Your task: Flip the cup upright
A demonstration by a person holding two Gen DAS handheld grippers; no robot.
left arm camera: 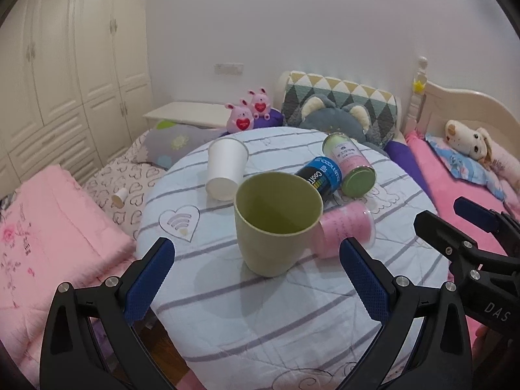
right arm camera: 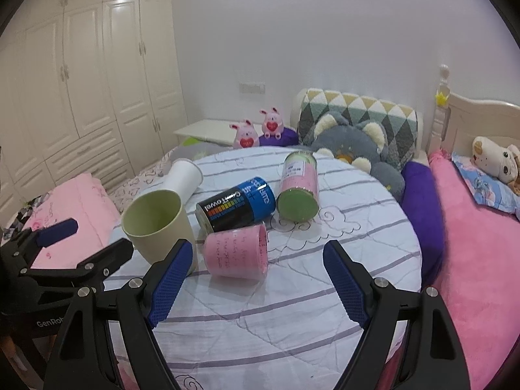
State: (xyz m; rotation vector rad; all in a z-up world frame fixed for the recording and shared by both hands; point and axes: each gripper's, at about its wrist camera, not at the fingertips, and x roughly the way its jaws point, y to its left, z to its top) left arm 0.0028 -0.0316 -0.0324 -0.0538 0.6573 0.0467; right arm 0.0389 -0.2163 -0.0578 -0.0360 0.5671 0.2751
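Pale green plastic cup (left arm camera: 276, 227): stands upright, mouth up, on the round table (left arm camera: 260, 325) covered with a striped, quilted white cloth. Inside looks bare; its far lower wall and base rim are hidden by its own body in the left wrist view. In the right wrist view its lower right side is cut off by a blue finger pad.

Behind the green cup: white paper cup (left arm camera: 226, 169), lying on its side, base toward the camera. Right of the green cup, partly hidden by it: pink cup (left arm camera: 347, 227), on its side, printed text too blurred to read. Behind the pink cup: blue-and-black canister (right arm camera: 237, 206) and a green-capped pink canister (right arm camera: 299, 188), both on their sides; labels are only partly legible.

Left gripper (left arm camera: 256, 279): jaws spread wide, holding nothing, the green cup just beyond and between the pads, apart from both.

Right gripper (right arm camera: 258, 279): jaws spread wide, holding nothing, the pink cup just ahead.
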